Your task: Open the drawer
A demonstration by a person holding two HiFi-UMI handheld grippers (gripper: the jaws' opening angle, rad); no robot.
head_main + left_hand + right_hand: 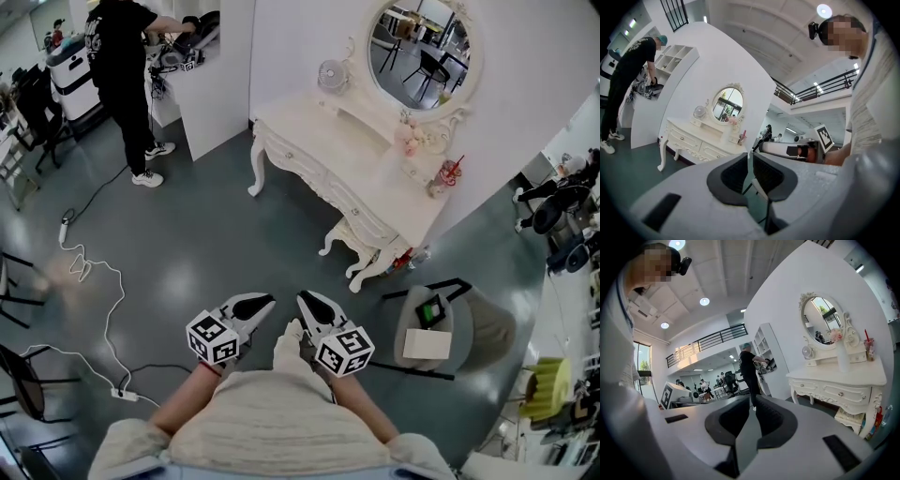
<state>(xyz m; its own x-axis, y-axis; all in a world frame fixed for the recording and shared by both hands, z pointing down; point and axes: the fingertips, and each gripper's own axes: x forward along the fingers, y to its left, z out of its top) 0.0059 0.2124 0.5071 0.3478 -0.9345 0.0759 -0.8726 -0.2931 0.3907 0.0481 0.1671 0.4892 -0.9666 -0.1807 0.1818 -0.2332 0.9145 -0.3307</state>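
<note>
Biggest thing here is the grey floor (pixel 234 244). There's loads of bare room on it between the two grippers at the bottom centre of the head view and the white dressing table (pixel 323 141), which sits upper centre against the wall. The table's drawers (pixel 354 202) run along its front edge facing lower left. They're all pushed shut, so whatever's inside is hidden, and they're well apart from both grippers. A matching stool (pixel 349 242) is tucked half under the table's right end, with only its legs and one edge showing. The oval mirror (pixel 419 42) above gets clipped by the top of the frame. Upper left, a person in black (pixel 122 66) stands at a white counter, head cut off by the frame edge. Lower right there's a chair (pixel 483 328) with a white box (pixel 427 344) and some dark gadget on it, can't tell what. A white cable (pixel 94 281) snakes over the floor at the left down to a power strip (pixel 124 395), off to the side of the open stretch. On the tabletop there's a small fan (pixel 330 73) at the back left and a cup with a red straw (pixel 450 173) at the right end, contents too small to tell. The left gripper (pixel 262 302) and right gripper (pixel 307 302) are both clenched with nothing in them, tips close together and aimed toward the table.
</note>
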